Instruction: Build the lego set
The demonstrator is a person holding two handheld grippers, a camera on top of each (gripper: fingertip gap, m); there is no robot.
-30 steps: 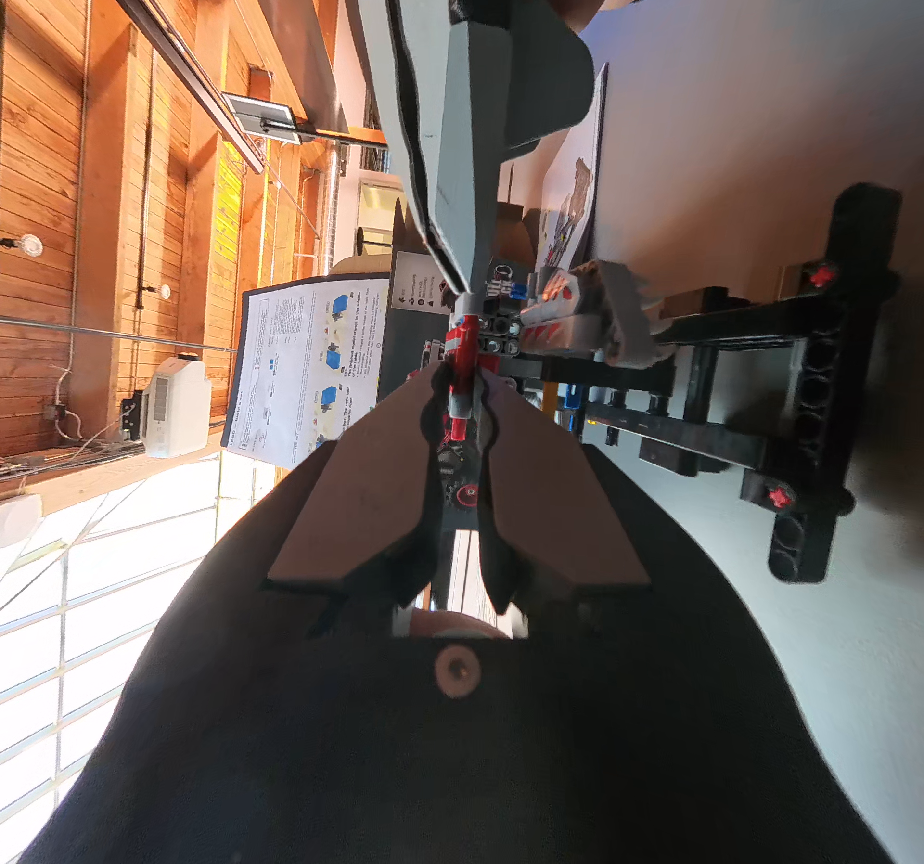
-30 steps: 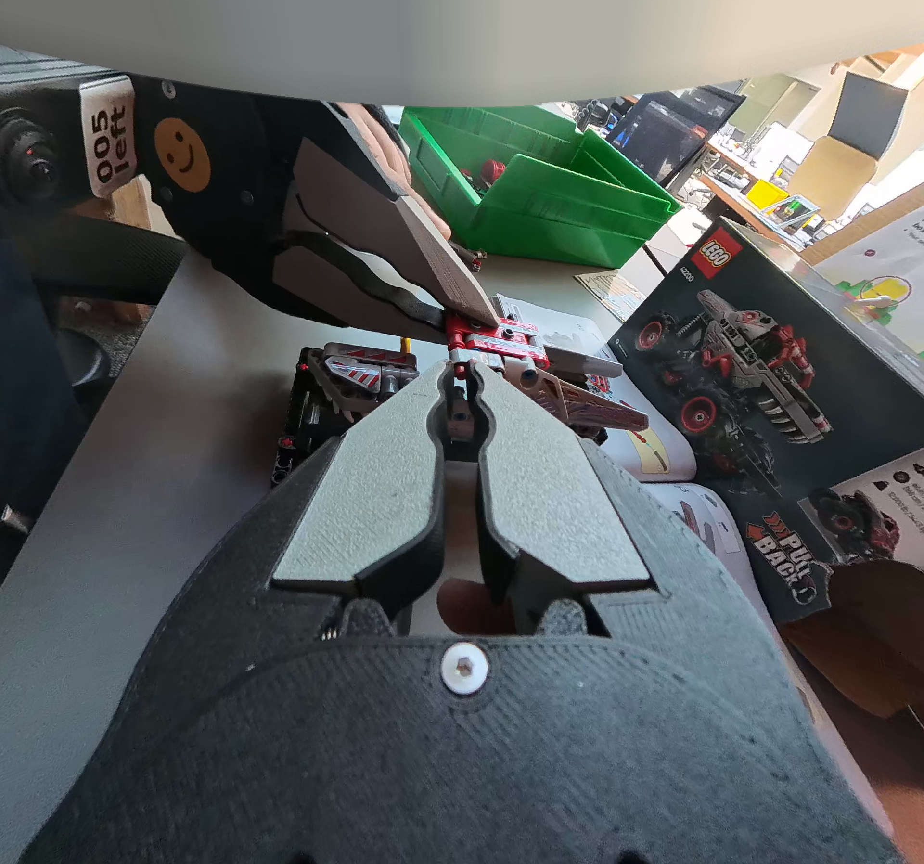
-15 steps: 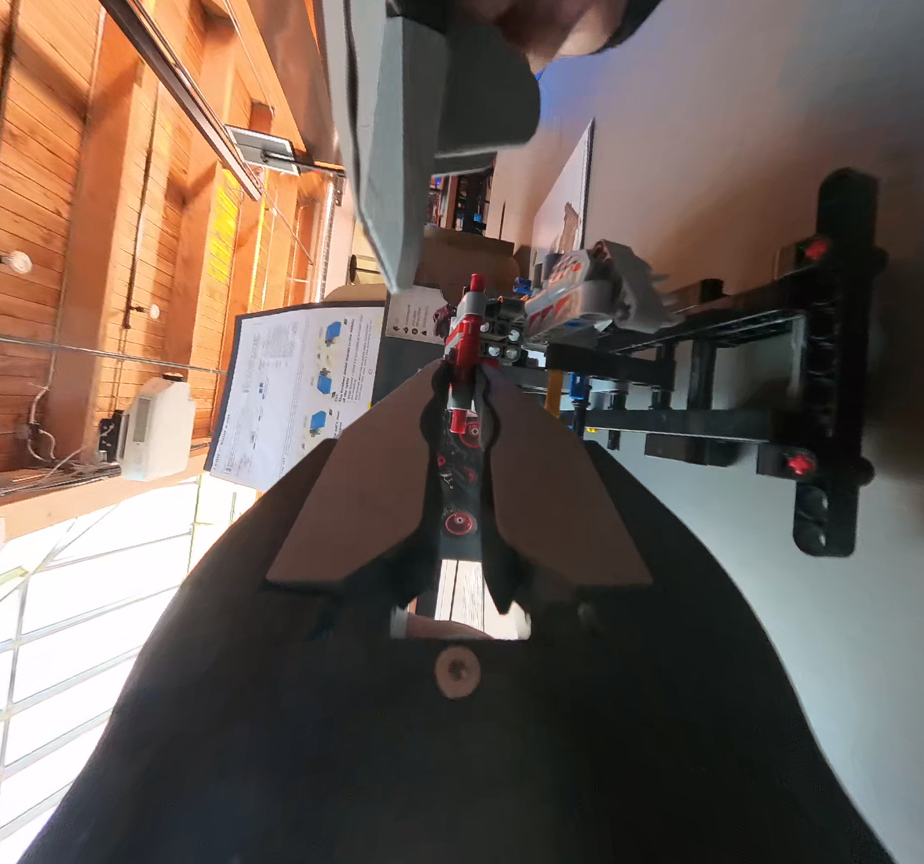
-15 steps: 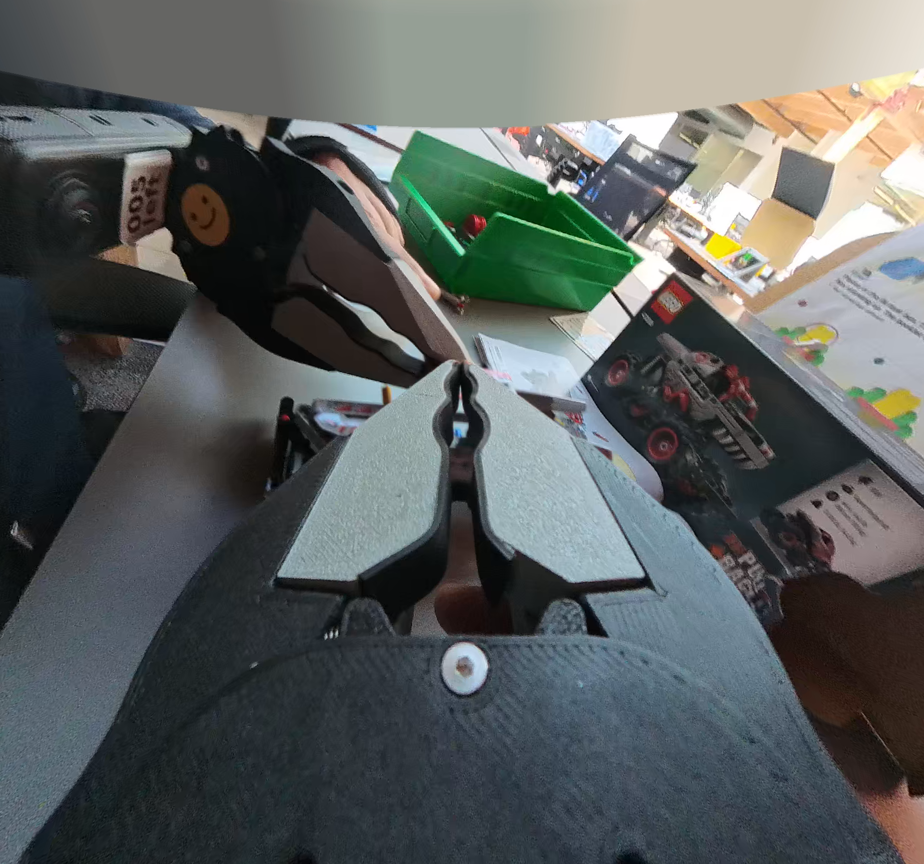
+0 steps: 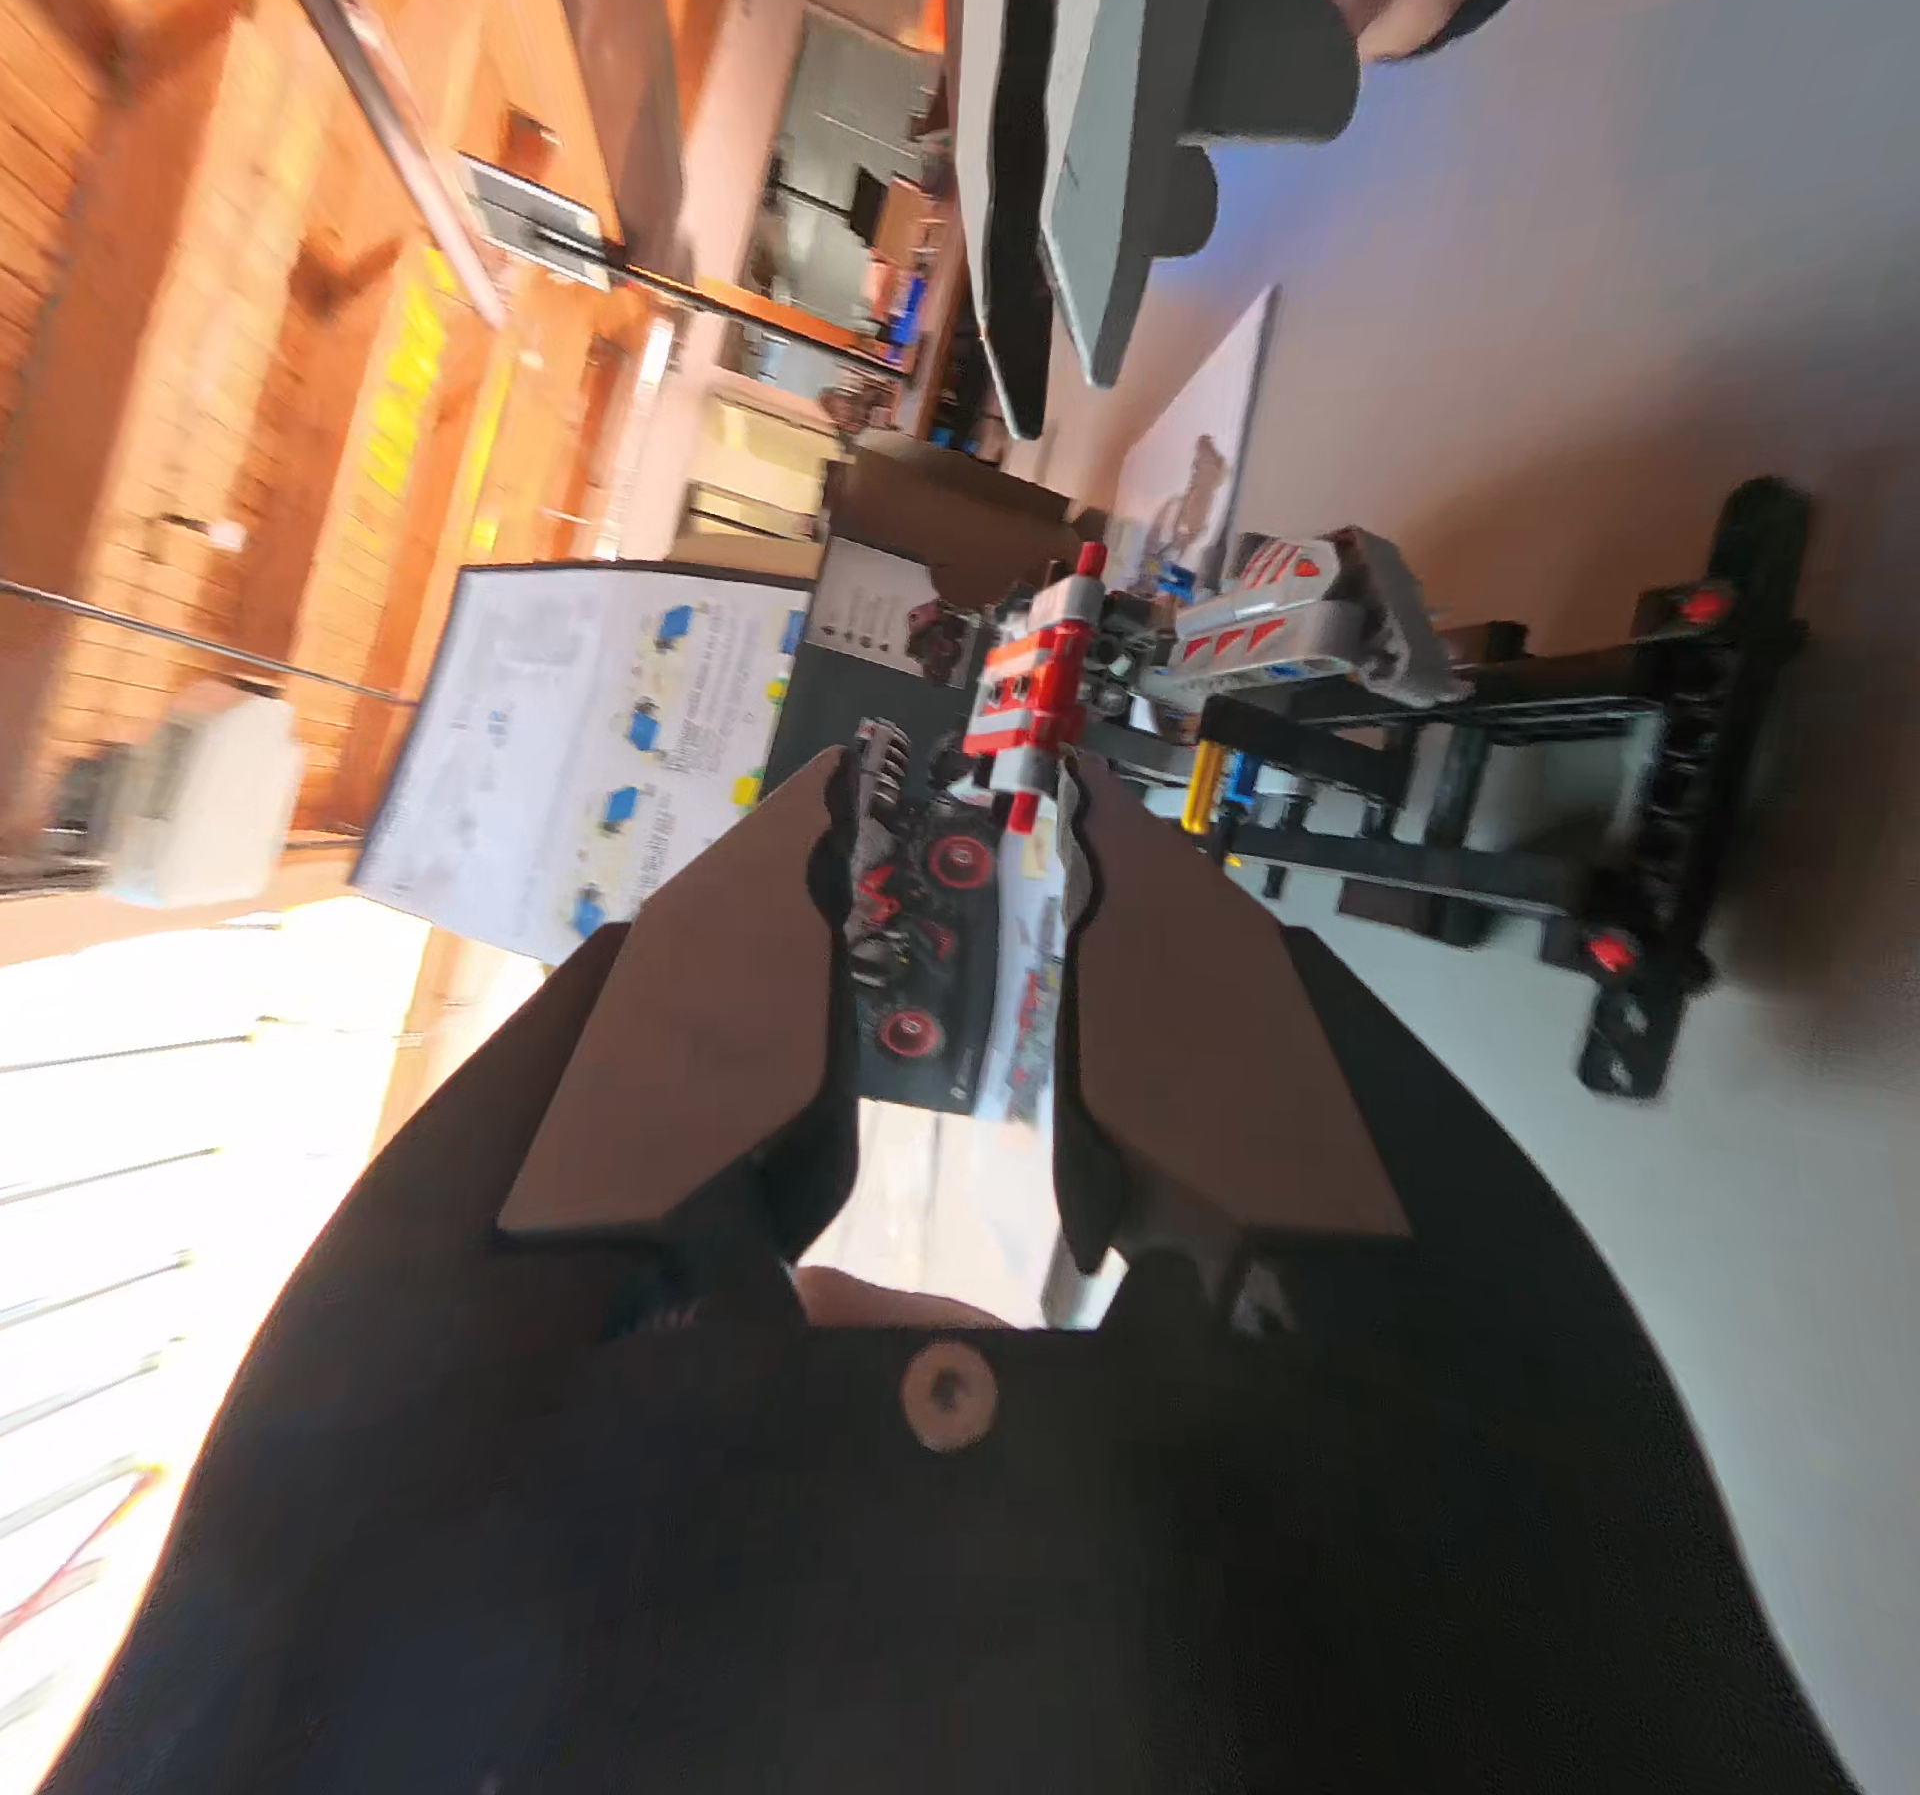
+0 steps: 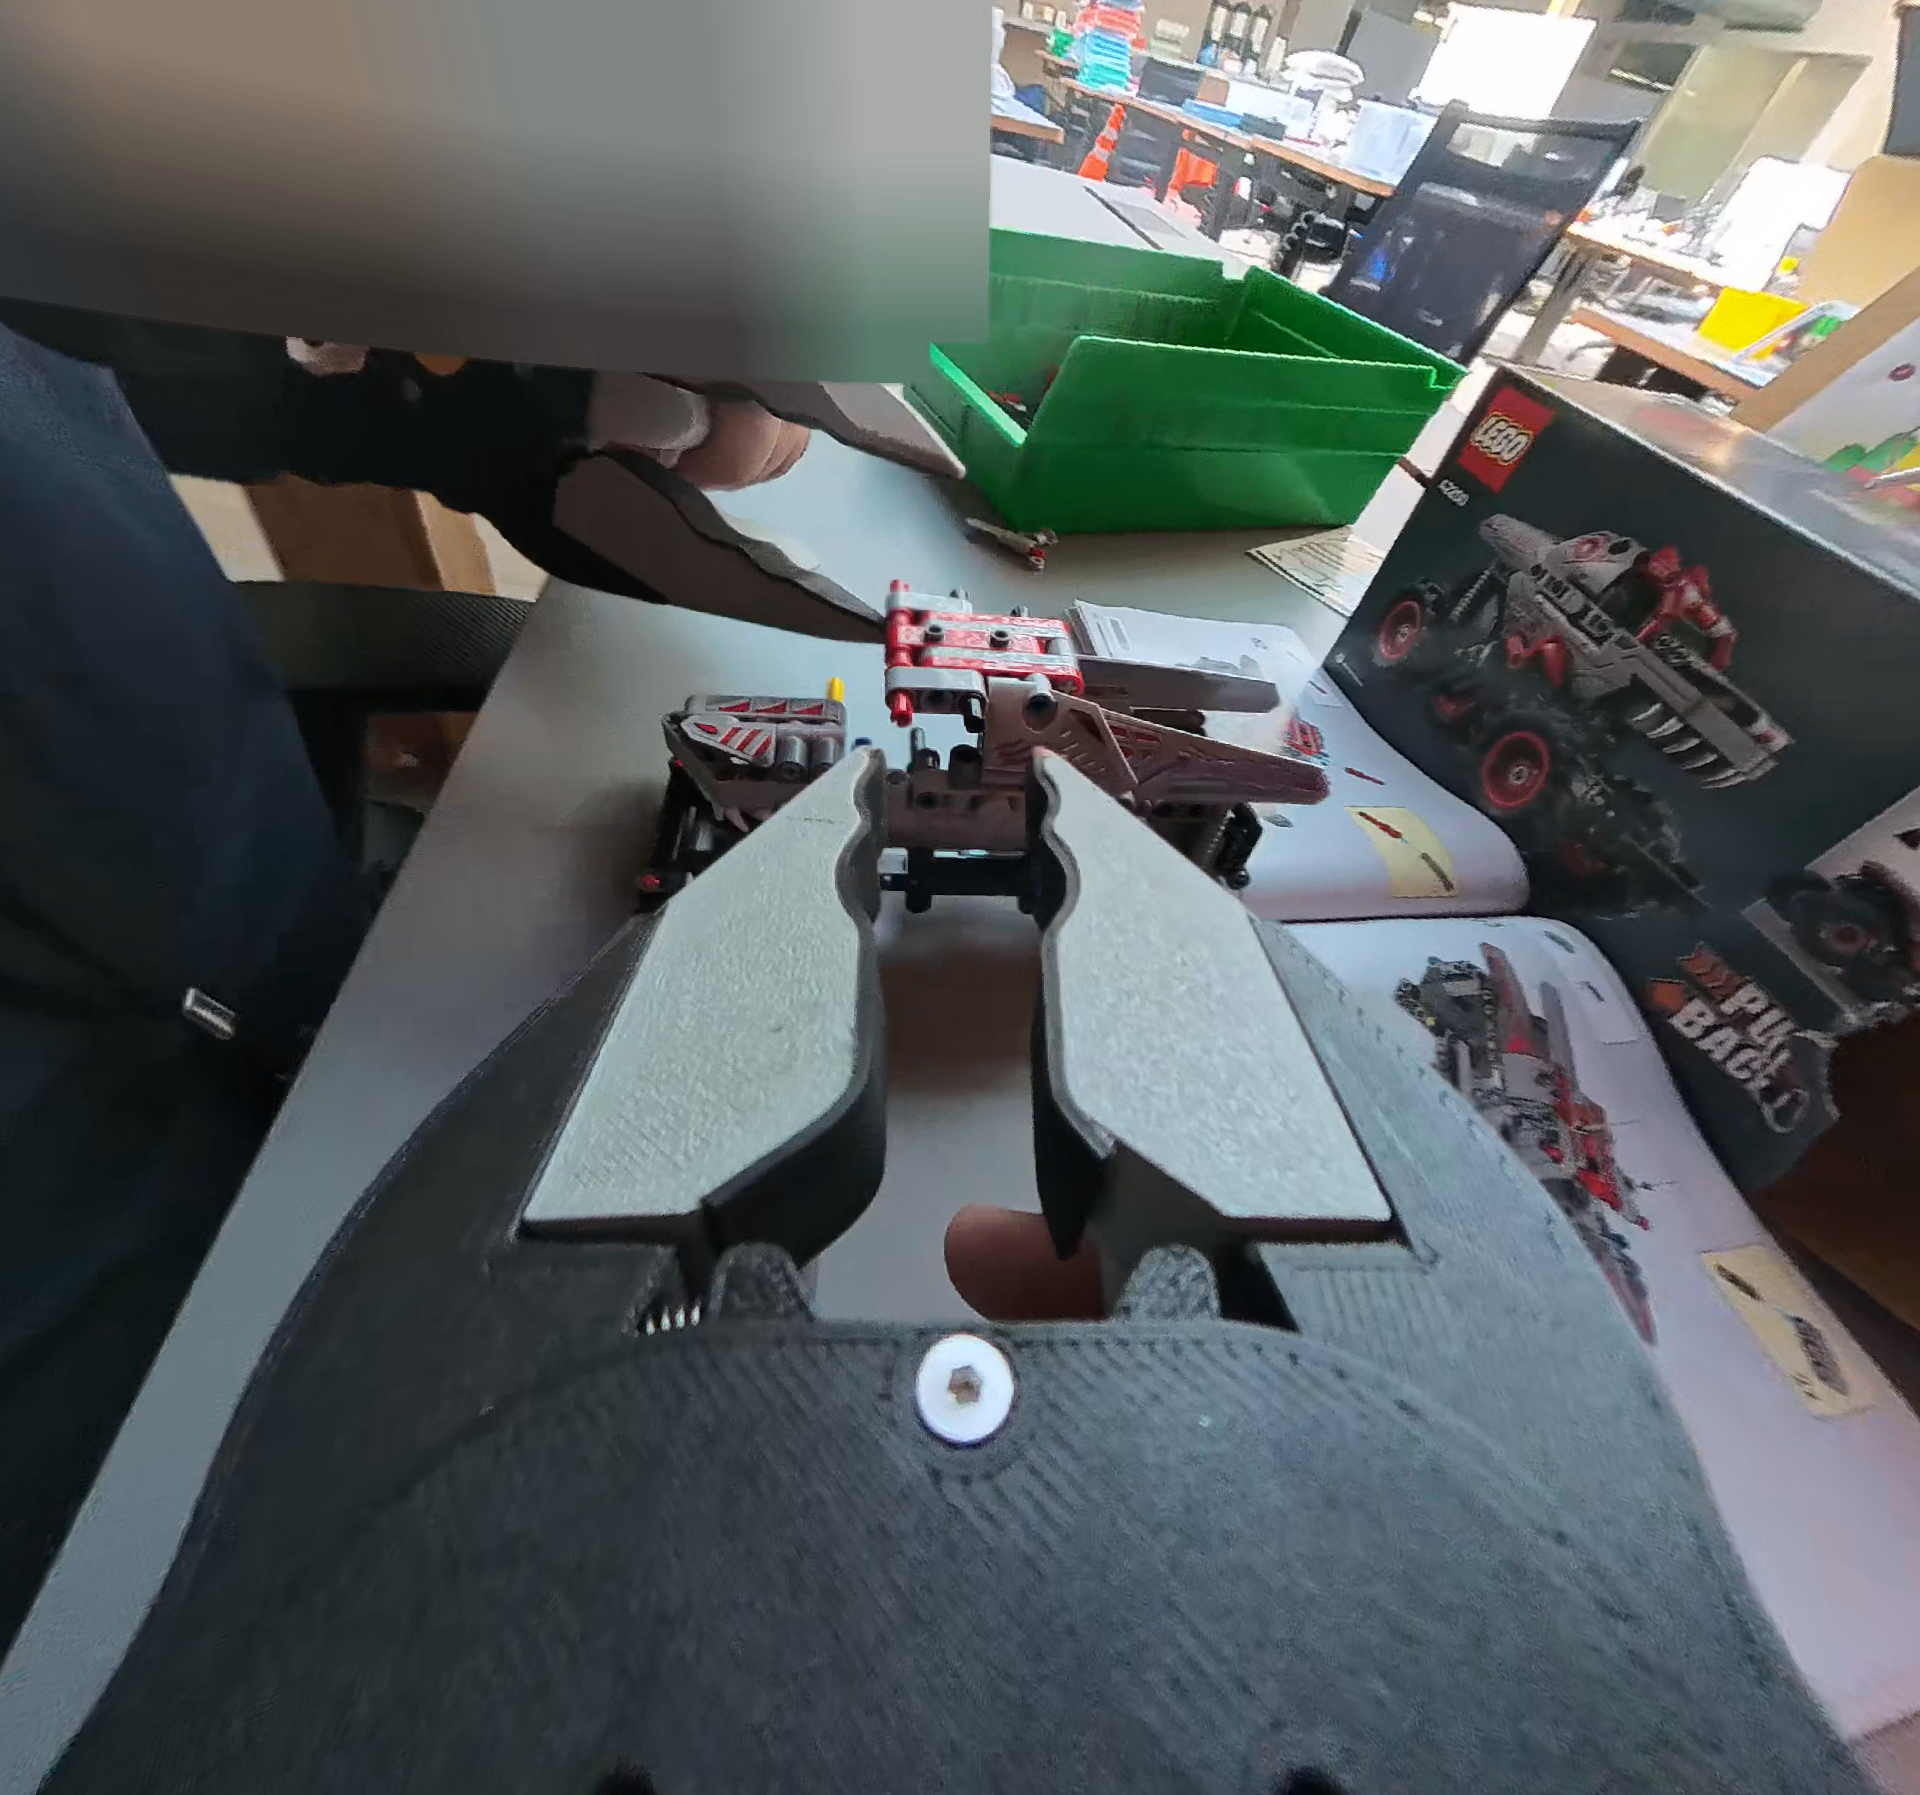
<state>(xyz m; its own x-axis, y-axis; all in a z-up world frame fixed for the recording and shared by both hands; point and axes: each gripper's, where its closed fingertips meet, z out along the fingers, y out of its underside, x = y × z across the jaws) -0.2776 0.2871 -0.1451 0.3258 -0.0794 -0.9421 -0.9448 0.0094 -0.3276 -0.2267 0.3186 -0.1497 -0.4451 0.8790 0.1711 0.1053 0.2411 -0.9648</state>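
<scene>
The partly built lego truck stands on the grey table, with a black frame, grey side panels and a red-and-grey panel on top. My right gripper is open and empty, its fingertips just short of the model's near side. My left gripper is open and empty, with the red-and-grey panel just beyond its tips. In the right wrist view the left gripper comes in from the left, one fingertip at the panel's left end. The right gripper hangs above the model in the left wrist view.
A green bin with loose parts stands at the back. The set's box stands upright at the right, and open instruction booklets lie in front of it. A small loose piece lies near the bin. A person's dark sleeve is at the left. About 7 centimeters separates my left fingertips from my right.
Both grippers were shut on the red-and-grey panel atop the model. Both have opened and drawn back, and the panel stays on the model.
</scene>
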